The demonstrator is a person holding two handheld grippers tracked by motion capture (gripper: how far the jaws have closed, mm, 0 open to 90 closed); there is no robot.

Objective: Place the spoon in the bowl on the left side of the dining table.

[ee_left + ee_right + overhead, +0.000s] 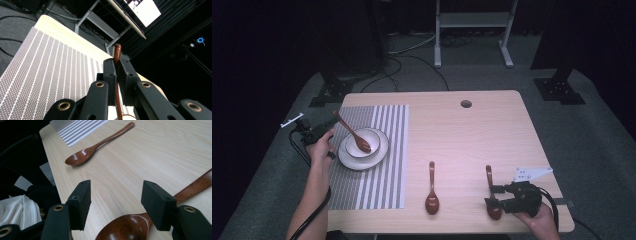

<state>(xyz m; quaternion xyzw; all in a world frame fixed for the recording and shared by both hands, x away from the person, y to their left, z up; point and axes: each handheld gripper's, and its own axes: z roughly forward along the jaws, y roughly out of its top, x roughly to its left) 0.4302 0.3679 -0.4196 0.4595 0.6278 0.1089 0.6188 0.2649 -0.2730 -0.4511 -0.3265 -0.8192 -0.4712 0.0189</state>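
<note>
Left gripper (328,126) pinches spoon (353,134) handle, spoon's scoop in bowl (373,136). Right gripper (115,202) spread around second spoon (130,226), well right of bowl.

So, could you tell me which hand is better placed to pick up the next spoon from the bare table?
Right. The right gripper has open jaws astride the nearest spoon lying on the table, while the left gripper is shut on the spoon in the bowl.
</note>
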